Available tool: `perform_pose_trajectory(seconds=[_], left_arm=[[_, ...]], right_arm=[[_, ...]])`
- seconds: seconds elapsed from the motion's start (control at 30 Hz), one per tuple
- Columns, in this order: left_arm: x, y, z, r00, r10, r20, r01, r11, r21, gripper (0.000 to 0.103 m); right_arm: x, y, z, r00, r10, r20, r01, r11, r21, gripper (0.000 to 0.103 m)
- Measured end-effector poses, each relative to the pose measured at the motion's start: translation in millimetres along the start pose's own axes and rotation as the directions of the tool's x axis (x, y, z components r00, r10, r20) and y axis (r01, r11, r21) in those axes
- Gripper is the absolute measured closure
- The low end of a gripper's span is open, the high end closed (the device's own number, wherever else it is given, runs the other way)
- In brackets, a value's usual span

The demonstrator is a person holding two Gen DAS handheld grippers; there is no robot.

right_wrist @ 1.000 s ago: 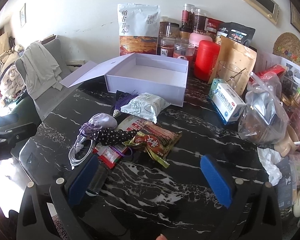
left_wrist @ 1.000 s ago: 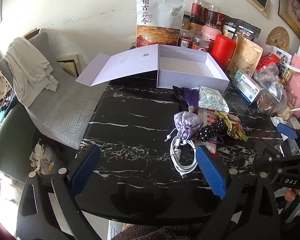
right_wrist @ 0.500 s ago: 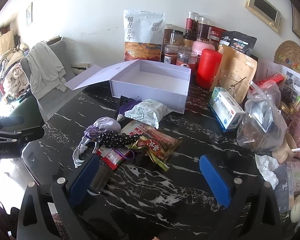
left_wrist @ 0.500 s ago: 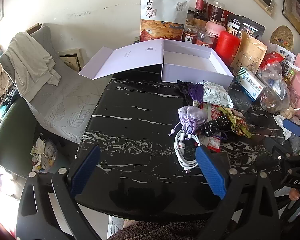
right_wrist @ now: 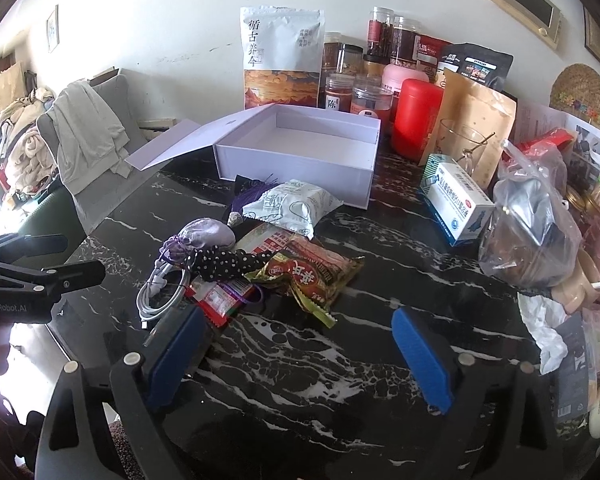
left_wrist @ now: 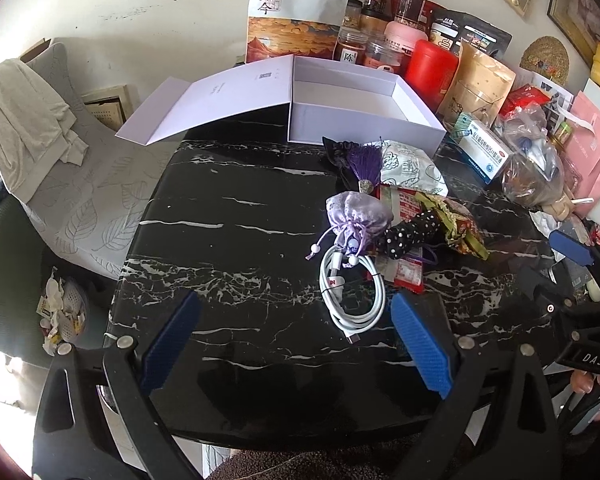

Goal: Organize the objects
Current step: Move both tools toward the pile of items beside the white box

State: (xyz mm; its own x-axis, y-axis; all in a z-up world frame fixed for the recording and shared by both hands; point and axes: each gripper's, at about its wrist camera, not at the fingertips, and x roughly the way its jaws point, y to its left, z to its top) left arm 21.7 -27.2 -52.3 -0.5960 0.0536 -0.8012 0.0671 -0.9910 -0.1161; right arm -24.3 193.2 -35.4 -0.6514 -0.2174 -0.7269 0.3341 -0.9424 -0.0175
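Both grippers hover over the black marble table [left_wrist: 228, 240] with nothing between their blue pads. Left gripper [left_wrist: 296, 344] stands wide open, the coiled white cable [left_wrist: 350, 292] at its one o'clock, just inside the right pad. Right gripper [right_wrist: 300, 354] is wide too, its jaws closing slightly over bare tabletop; the snack packet [right_wrist: 312, 276] lies at twelve o'clock. Beyond the clutter, the open white box [right_wrist: 300, 152] sits at twelve o'clock, empty.

The tall white pouch [right_wrist: 282, 58] at the table's far edge reads "循古养今". A jar [right_wrist: 335, 94] beside it shows "陈". The left gripper's body [right_wrist: 20, 280] bears "GenRobot.AI"; the right gripper's body [left_wrist: 588, 344] "DAS".
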Motion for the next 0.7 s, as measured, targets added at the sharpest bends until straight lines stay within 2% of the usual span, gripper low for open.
perform_pose_trajectory(seconds=[0.7], left_arm=[[34,-29,28,0.996,-0.069,-0.048,0.072,0.995,0.062,0.007]], right_arm=[[36,-27,18,0.998,-0.005,-0.06,0.011,0.996,0.092,0.011]])
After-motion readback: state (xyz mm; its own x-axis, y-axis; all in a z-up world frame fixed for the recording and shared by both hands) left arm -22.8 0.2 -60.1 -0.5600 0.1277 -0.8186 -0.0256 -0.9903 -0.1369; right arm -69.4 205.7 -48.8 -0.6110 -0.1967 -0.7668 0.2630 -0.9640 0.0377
